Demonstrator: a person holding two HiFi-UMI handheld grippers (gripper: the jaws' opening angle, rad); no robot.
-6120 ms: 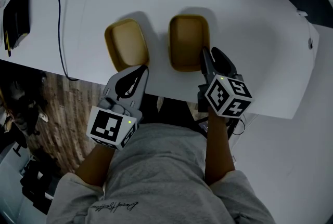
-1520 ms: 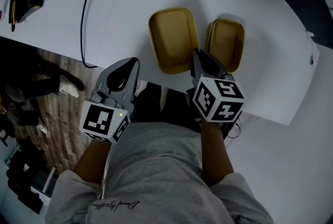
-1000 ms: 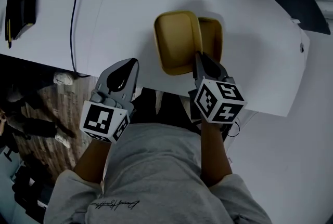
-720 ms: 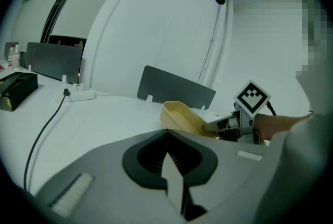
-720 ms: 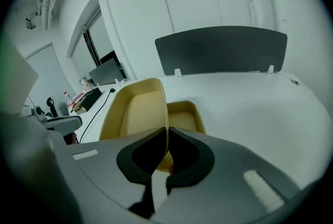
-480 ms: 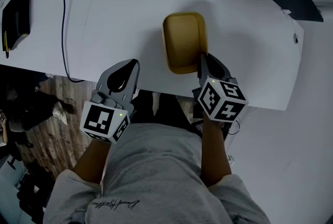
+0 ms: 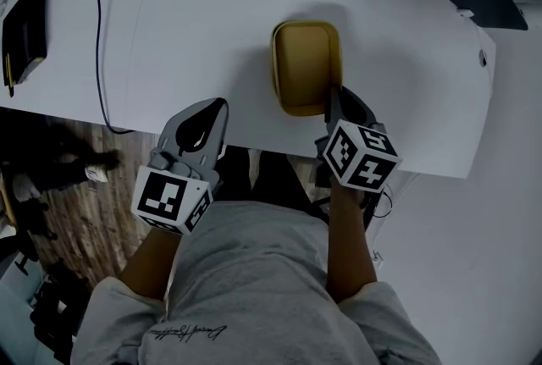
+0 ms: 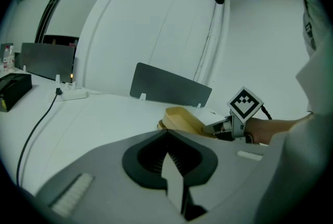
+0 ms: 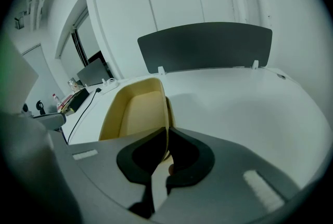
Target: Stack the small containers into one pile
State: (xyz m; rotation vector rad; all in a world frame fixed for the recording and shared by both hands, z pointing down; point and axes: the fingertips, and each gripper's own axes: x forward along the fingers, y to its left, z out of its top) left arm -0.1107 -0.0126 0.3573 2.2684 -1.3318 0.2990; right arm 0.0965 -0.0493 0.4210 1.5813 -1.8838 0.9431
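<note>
Held container [image 7: 306,67] moved over second container [image 9: 170,109], empty, right gripper [image 7: 332,98] clamping rim, left gripper [image 7: 220,107] clenched.

No legible text: cursive script [image 7: 182,335] on grey sweatshirt [image 7: 254,270] too small to read; coded square markers on left gripper [image 7: 218,107], right gripper [image 7: 334,94].

Containers [image 9: 132,114]: two. Hand-held grippers [image 7: 218,106]: two. Table [image 7: 212,16]: one. Cable [image 7: 96,41]: one. Black box [image 7: 24,33]: one.
</note>
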